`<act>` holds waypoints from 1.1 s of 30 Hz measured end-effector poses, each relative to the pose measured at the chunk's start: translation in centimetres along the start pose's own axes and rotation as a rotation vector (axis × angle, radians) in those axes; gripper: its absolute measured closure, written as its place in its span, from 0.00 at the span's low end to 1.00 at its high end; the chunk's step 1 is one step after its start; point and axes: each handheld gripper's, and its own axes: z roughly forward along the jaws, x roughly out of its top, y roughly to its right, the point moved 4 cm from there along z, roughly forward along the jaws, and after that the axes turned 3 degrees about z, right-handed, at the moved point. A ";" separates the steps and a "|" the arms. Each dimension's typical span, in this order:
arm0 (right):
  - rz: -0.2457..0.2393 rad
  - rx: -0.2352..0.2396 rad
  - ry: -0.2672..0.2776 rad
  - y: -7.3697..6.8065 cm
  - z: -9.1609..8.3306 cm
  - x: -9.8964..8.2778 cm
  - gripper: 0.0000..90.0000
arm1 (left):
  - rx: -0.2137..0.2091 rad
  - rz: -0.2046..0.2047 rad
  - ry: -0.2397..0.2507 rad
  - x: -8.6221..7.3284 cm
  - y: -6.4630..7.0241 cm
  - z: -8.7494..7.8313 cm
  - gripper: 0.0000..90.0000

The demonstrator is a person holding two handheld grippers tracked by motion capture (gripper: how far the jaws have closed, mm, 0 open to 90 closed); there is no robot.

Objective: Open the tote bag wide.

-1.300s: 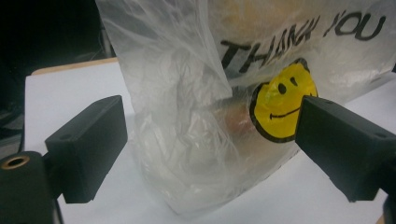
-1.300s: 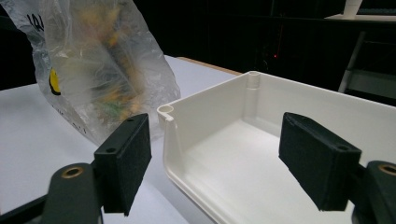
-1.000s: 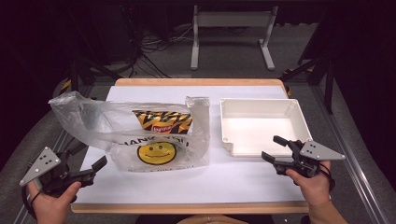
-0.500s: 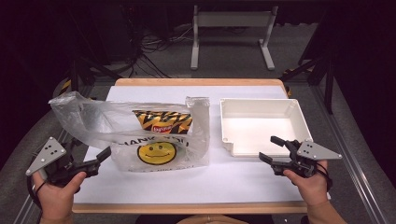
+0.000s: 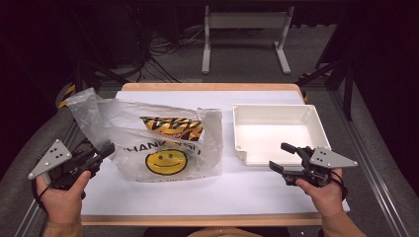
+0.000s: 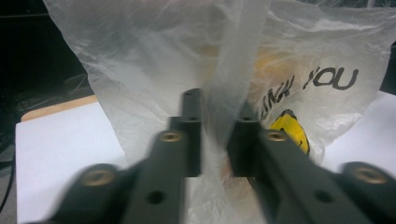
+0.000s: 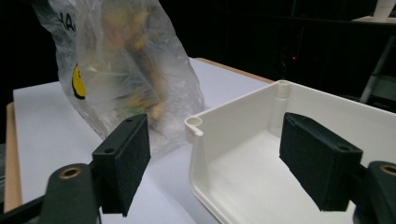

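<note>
A clear plastic bag (image 5: 163,143) printed with a yellow smiley lies on the left half of the white table, a striped snack packet (image 5: 173,128) inside it. My left gripper (image 5: 109,148) sits at the bag's near left edge. Its jaws have just been closing, and in the left gripper view they (image 6: 217,140) stand shut on a fold of the bag (image 6: 140,56). A white tray (image 5: 274,106) stands to the right. My right gripper (image 5: 278,155) hovers open at the tray's near left corner; in the right gripper view its pads (image 7: 215,158) straddle that corner wall (image 7: 233,121) without touching.
White paper (image 5: 222,182) covers the wooden table. Behind the table's far edge a metal stand (image 5: 244,29) and loose cables (image 5: 163,49) sit on the dark floor. A rail runs along the table's right side.
My left gripper has edged toward the bag and its jaws have gone from wide open to shut on the bag's plastic. The right gripper has stayed put, still open.
</note>
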 end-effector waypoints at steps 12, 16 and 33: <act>-0.020 0.077 0.015 -1.7 1.4 1.7 0.28 | -0.012 0.005 0.002 0.2 0.1 0.1 1.00; -0.031 0.113 0.023 -2.6 2.3 2.8 0.28 | -0.008 0.010 0.000 0.2 0.0 0.0 1.00; -0.110 0.208 -0.022 -6.7 8.0 6.2 0.29 | -0.015 0.012 -0.003 0.0 0.2 0.1 1.00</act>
